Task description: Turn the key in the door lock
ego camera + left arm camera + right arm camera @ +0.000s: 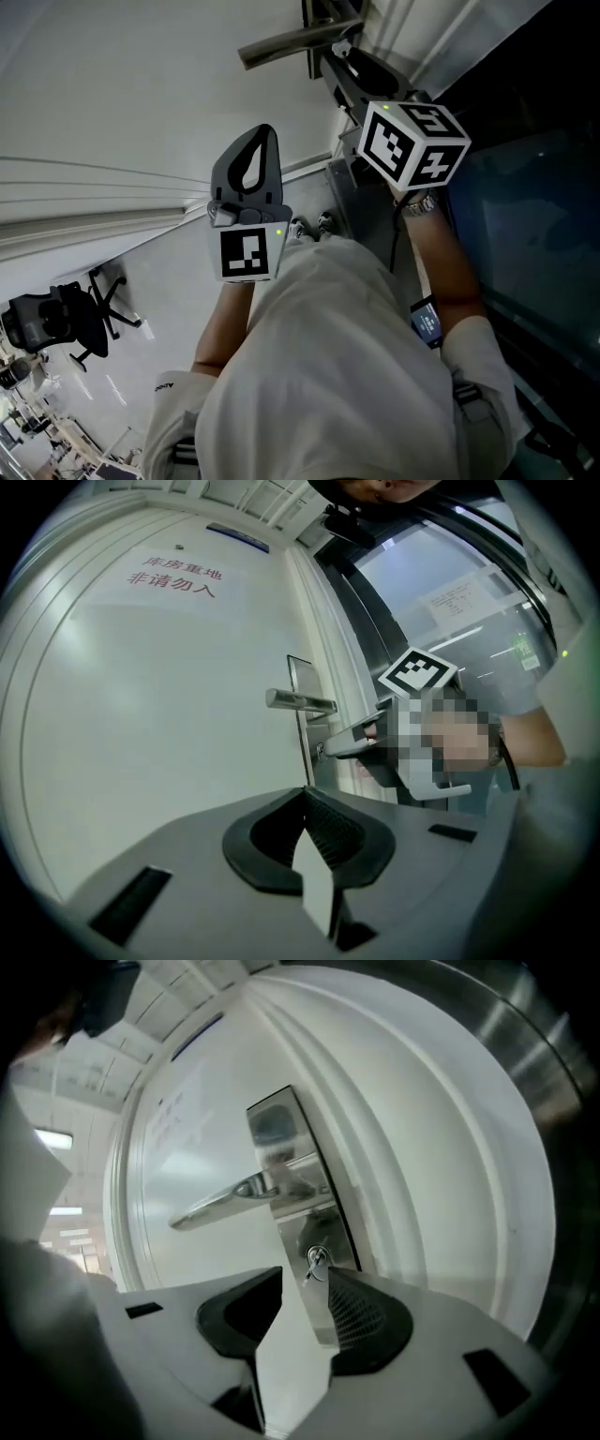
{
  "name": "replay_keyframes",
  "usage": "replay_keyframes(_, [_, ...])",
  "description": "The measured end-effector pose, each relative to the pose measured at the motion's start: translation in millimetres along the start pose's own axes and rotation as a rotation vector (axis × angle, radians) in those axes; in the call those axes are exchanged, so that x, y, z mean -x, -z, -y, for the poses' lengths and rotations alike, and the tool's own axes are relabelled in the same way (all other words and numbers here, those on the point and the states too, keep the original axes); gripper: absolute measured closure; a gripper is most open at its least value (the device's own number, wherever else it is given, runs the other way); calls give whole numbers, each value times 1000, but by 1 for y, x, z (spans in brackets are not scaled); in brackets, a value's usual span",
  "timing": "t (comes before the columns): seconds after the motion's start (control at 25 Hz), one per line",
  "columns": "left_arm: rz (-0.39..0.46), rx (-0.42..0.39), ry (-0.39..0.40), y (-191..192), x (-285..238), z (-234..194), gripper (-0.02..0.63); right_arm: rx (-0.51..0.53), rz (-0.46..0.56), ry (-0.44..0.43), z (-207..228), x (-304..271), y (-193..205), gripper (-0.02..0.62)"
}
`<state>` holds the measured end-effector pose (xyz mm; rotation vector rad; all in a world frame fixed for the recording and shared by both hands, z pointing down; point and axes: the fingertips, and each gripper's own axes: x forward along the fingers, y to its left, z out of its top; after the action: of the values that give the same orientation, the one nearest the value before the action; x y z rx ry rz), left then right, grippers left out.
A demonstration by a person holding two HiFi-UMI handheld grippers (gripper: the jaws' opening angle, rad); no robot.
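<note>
My right claw (pixel 306 1286) stood with its jaws well apart and pressed on nothing. The key (pixel 317 1262) sat in the lock just past the jaw tips, in line with the gap between them. Beyond the key I saw the metal plate (pixel 281 1129) with the handle (pixel 220 1199) on it, set in the white door (pixel 422 1147). My left claw (pixel 305 795) hung off to the side, short of the door, with its tips together and empty.
</note>
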<state>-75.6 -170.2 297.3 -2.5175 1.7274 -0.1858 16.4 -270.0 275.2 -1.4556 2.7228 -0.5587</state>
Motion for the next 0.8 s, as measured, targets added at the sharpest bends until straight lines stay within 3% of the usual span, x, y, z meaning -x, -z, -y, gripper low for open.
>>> replay_keyframes(0.28, [20,24,14,-1,0,6,597,728,-177,133,6,8,7,454])
replay_keyframes(0.48, [28,39,17,0,1,5,597,1140,-212,255,5,5,1,454])
replay_keyframes(0.56, [30,46,15,1,3,4,597,1279,-216,288,3,5,1,454])
replay_keyframes(0.8, [38,79,-1,4,5,-6,597,1538,-205,349,-6,-5,2,454])
